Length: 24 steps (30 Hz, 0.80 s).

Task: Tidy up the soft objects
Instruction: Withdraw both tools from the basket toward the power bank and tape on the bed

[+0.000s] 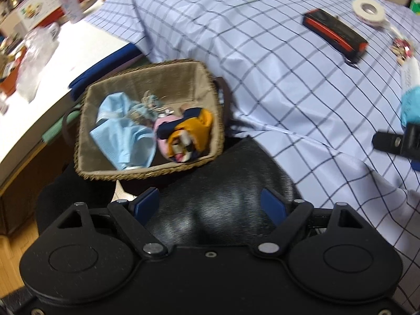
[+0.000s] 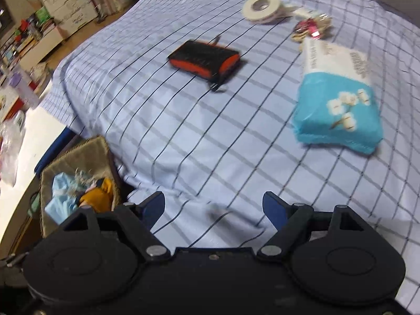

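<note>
The tissue pack [image 2: 338, 99], soft, blue and white, is seen at right of centre in the right wrist view, lying on the checked bedsheet [image 2: 183, 131], up and to the right of the right gripper [image 2: 214, 210] and well apart from it. Its long axis runs from the upper part of the frame down toward the lower right, white end far, blue end near. In the left wrist view only an edge of the pack [image 1: 409, 99] is caught at the far right of the frame, so the right gripper is judged the nearer one for the pick. Both sets of jaws are held apart with nothing between them; the left gripper [image 1: 210, 204] hangs over a dark rounded surface at lower centre. The woven basket [image 1: 149, 120] sits left of centre in the left view and at lower left [image 2: 78, 155] in the right view, beside the bed edge. Inside it are seen a light blue cloth [image 1: 123, 134] on the left and a yellow and navy soft item [image 1: 189, 131] on the right, touching in the middle; room is left at the far end. A black and orange case [image 2: 204, 63], a tape roll [image 2: 262, 6] and small wrapped bits [image 2: 312, 27] lie further up the sheet; they are judged not soft.
</note>
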Tool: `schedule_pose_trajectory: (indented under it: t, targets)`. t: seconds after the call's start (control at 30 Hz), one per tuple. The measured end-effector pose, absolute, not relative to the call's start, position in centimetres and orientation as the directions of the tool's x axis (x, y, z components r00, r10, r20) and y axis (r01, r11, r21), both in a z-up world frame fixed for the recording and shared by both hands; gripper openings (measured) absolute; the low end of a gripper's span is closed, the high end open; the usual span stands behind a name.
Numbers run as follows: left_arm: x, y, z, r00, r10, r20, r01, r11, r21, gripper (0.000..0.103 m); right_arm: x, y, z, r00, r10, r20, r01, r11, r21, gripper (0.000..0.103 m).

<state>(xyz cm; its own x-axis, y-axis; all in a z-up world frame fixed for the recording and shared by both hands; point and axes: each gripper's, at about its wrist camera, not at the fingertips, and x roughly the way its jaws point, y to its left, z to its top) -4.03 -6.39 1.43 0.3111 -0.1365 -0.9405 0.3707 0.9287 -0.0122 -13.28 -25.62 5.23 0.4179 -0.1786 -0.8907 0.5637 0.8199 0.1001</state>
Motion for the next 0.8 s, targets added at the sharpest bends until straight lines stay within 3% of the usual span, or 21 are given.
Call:
schedule_pose_trajectory:
  t: [0.5, 0.8]
  targets:
    - [-3.0, -13.0, 3.2, 0.33, -0.178, -0.927, 0.504, 0.863, 0.013, 0.086, -13.3, -37.8, 9.0, 0.463, -0.327, -0.824, 0.728, 0.671, 0.143, 0.086]
    - [0.3, -17.6, 4.7, 0.352, -0.227, -0.908, 0.552, 0.834, 0.005, 0.086, -7.7, -47.0, 9.0, 0.426, -0.433, -0.794, 0.797, 0.596, 0.103, 0.087]
